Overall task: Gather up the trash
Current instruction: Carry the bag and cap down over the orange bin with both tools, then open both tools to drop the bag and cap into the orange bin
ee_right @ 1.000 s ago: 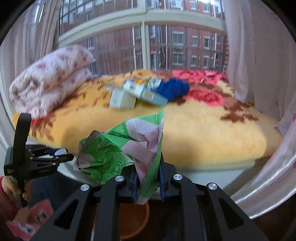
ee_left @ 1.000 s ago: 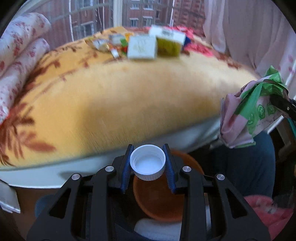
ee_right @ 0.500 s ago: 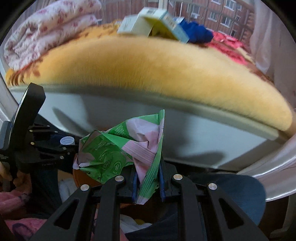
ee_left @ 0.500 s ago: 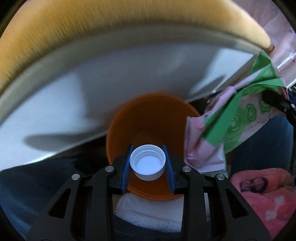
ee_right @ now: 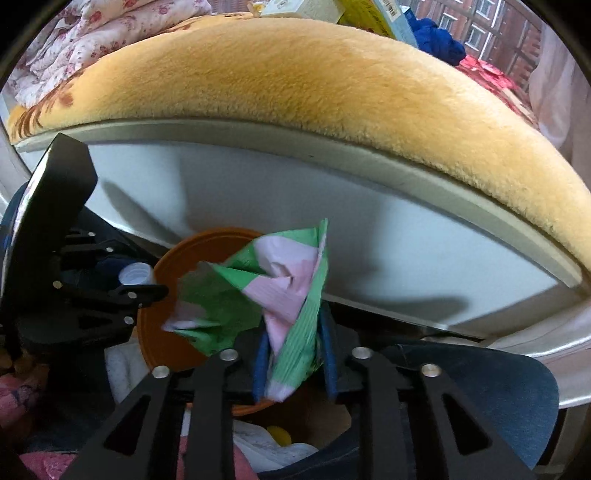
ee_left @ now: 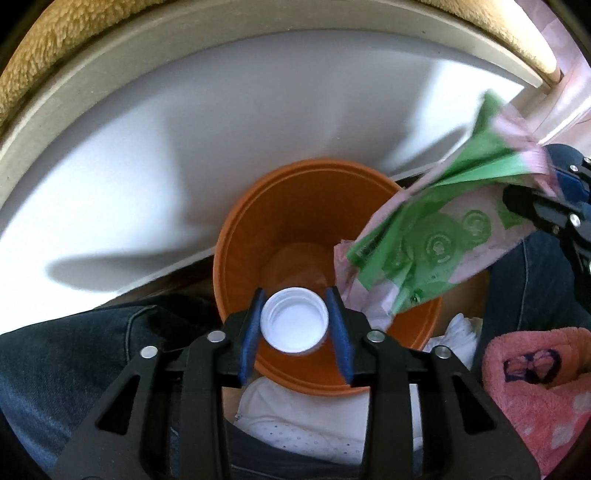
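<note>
- The white bottle cap (ee_left: 294,319) sits open side up between the blue pads (ee_left: 248,339) of the left gripper (ee_left: 294,325), right above the near edge of the orange bin (ee_left: 258,229). There's a sliver of gap on both sides of the cap, so honestly I can't tell if the fingers are pinching it or have just let go.
- From the right wrist view you can also spot that cap (ee_right: 133,274) tucked in the left gripper (ee_right: 140,286) at the bin's (ee_right: 162,354) left rim.
- The crumpled green and pink wrapper (ee_right: 273,295) is up between the fingers of the right gripper (ee_right: 295,360). The pads (ee_right: 328,354) are set wide, with a clear gap next to the wrapper on the left, so it looks loose rather than clamped. The crumpled end is blurry and hangs over the bin opening.
- In the left wrist view the same wrapper (ee_left: 424,236) reaches in from the right gripper (ee_left: 554,199) and overlaps the bin's right rim.
- The bin stands on the floor against the white side of the bed (ee_left: 147,147), with the person's jeans (ee_left: 92,354) just beside it.
- On top of the bed there's a fuzzy yellow blanket (ee_right: 314,74), a folded floral quilt (ee_right: 74,48) at the left, some boxes (ee_right: 332,9) and a blue cloth (ee_right: 439,40) farther back.
- A pink slipper (ee_left: 535,376) shows at the lower right in the left wrist view.
</note>
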Action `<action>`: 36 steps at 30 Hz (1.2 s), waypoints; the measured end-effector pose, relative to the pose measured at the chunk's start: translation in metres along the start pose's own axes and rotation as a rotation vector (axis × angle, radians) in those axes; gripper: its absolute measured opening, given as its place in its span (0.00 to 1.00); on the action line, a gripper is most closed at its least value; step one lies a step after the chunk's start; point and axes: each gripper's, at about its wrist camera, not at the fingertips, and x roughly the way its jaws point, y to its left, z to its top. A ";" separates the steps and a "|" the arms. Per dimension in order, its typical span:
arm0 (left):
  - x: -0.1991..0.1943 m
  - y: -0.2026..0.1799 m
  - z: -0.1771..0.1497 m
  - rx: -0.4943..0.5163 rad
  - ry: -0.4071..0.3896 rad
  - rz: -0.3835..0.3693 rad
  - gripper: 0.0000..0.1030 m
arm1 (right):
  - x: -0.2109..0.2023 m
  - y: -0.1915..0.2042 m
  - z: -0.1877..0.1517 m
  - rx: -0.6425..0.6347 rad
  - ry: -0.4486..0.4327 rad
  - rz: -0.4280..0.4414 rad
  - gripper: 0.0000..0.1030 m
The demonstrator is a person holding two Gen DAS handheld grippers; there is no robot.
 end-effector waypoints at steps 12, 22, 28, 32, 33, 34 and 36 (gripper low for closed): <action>-0.004 0.002 0.002 -0.025 0.003 0.013 0.79 | -0.013 -0.006 0.001 0.043 -0.052 0.037 0.66; -0.002 0.005 0.000 -0.023 0.001 0.015 0.79 | -0.014 -0.016 0.001 0.082 -0.057 0.042 0.66; -0.004 0.004 0.000 -0.017 -0.009 0.025 0.79 | -0.013 -0.018 0.000 0.081 -0.059 0.043 0.66; -0.017 -0.003 -0.002 0.012 -0.064 0.056 0.79 | -0.018 -0.020 0.001 0.093 -0.072 0.047 0.66; -0.025 -0.006 -0.002 0.029 -0.094 0.065 0.79 | -0.020 -0.021 0.001 0.099 -0.077 0.048 0.66; -0.030 -0.008 -0.001 0.039 -0.113 0.068 0.79 | -0.024 -0.024 0.001 0.111 -0.086 0.053 0.66; -0.049 -0.011 0.000 0.061 -0.174 0.061 0.79 | -0.030 -0.028 0.002 0.129 -0.099 0.062 0.71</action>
